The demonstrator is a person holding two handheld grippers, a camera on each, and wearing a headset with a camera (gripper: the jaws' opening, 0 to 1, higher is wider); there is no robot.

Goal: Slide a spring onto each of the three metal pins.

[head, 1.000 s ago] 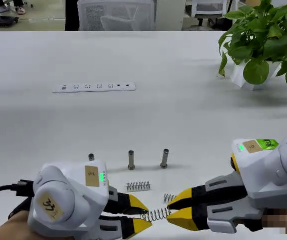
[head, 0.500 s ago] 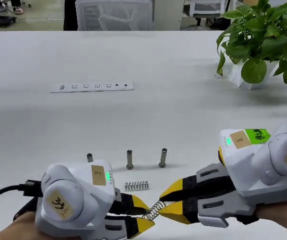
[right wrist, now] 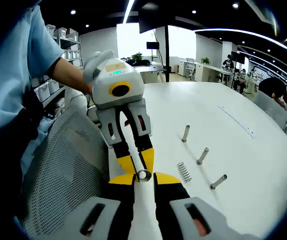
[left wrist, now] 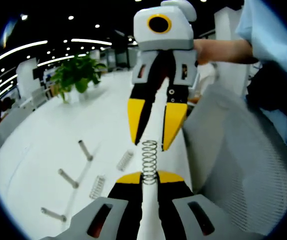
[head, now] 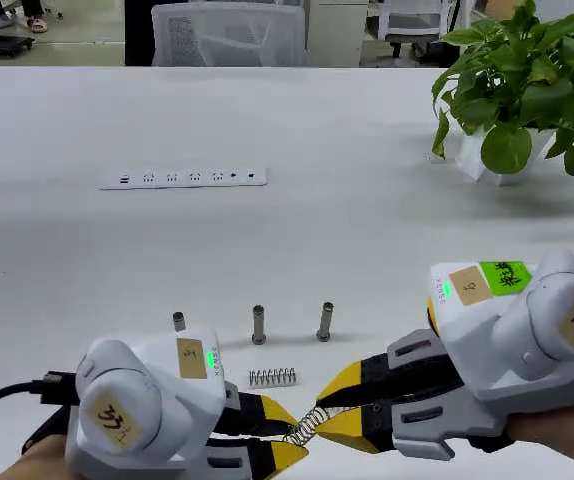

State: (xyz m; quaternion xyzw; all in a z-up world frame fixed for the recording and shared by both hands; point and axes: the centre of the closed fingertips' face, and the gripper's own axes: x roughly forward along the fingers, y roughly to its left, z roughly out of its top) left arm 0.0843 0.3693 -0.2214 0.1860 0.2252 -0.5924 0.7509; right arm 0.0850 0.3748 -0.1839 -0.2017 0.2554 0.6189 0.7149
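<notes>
At the left gripper (left wrist: 149, 178), jaws pinched together on the near end of the held spring (left wrist: 149, 159). At the right gripper (right wrist: 143, 179), tips set close on either side of the other end, seen end-on there as a small ring between them. Pressing it or merely straddling it: impossible to judge from these views.

Changed over the last second: right gripper brought in from 3 o'clock toward the left one in the head view, leaving less bare wire between the two sets of tips. Held spring no longer level from 9 to 3 o'clock. Now slanted, low end at 8 o'clock in the left jaws, high end at 2 o'clock at the right tips. Best read as a mid-air handover or re-grip, probably to free one end for a pin. Nothing threaded yet, all three pins bare, so the task barely begun.

Outward from the pinch, in the head view:
- Loose spring (head: 272, 377) flat on the table (head: 67, 260), near, at 11 o'clock.
- Beyond it, the upright row: left pin (head: 179, 321) at 10 o'clock, middle pin (head: 258, 325) at 11, right pin (head: 325, 321) at 12, all apart from the held spring.
- Second loose spring (left wrist: 125, 160) also on the table, at 9 o'clock of the held spring in the left gripper view.
- Farther out, power strip (head: 184, 178) at 11 o'clock and potted plant (head: 527, 80) at 1 o'clock.
</notes>
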